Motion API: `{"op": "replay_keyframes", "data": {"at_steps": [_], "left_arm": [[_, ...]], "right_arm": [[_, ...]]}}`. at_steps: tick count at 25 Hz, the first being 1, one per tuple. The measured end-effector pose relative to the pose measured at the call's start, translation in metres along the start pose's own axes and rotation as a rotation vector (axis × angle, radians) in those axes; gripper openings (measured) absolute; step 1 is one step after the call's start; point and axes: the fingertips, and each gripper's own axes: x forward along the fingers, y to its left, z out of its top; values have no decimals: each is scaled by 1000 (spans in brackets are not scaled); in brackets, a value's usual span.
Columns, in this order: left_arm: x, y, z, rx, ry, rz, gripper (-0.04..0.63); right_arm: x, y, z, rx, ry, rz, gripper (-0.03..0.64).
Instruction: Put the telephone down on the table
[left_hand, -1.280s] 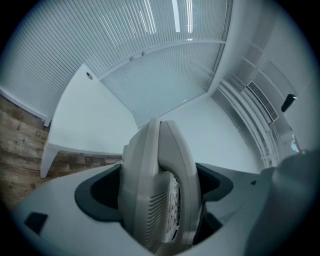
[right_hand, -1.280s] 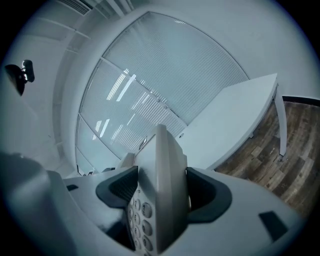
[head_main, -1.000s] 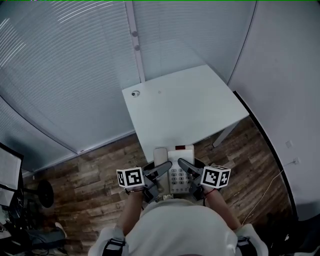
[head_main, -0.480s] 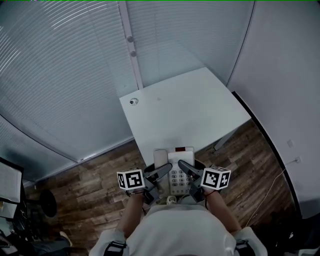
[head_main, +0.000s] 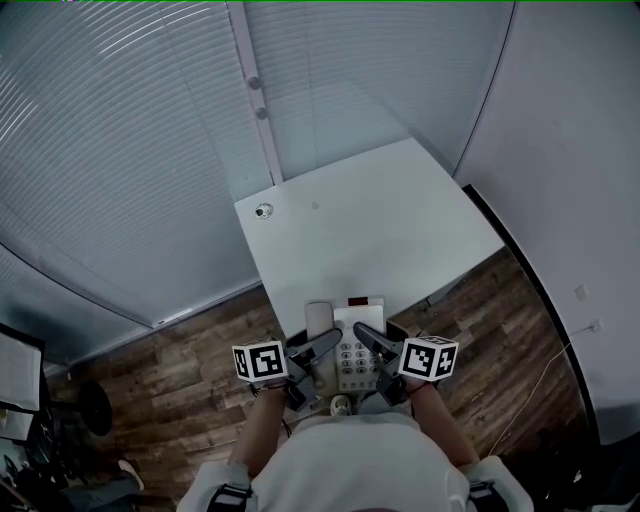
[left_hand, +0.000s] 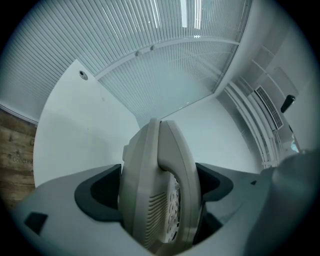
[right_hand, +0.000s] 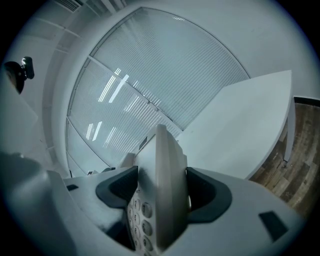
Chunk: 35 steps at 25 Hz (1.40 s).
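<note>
One telephone (head_main: 345, 350), two grippers, one table (head_main: 380, 230). Phone is a pale desk set: one handset (head_main: 319, 322) seated along its 9 o'clock side, one keypad (head_main: 352, 358) at centre, one red strip (head_main: 362, 300) across its 12 o'clock end. Left gripper (head_main: 328, 342) clamps it from 9 o'clock, right gripper (head_main: 366, 336) from 3 o'clock; one black-and-white marker cube on each, so two cubes. Left gripper view: both dark pads are closed against the phone's faces, handset side to the right, body edge-on (left_hand: 145, 165), left gripper (left_hand: 157, 189) clenched on it. Right gripper view: same story, right gripper (right_hand: 162, 192) squeezing the opposite edge of the phone (right_hand: 165, 160), round keys showing just under the left pad. Key print is too blurred to read, and I can't make out a brand anywhere. In the head view the phone sits at the table's 6 o'clock edge, right in front of the person's torso; can't tell from above whether its far end overlaps the tabletop. White top runs off toward 12 o'clock with one small round fitting (head_main: 264, 211) at its 10 o'clock corner. Slatted blinds (head_main: 120, 150) fill 9 to 12 o'clock, wood-plank floor (head_main: 190, 390) below.
</note>
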Motion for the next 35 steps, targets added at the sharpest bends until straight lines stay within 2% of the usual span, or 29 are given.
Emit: {"op": "replay_keyframes", "data": {"at_steps": [16, 23, 35], "left_arm": [[73, 52, 80, -47, -85, 54, 423], [104, 72, 104, -69, -118, 90, 423], [130, 100, 120, -99, -202, 165, 430]], "right_arm": [[75, -62, 82, -21, 104, 43, 314], [99, -92, 111, -21, 155, 59, 314], [129, -122, 127, -19, 250, 105, 314]]}}
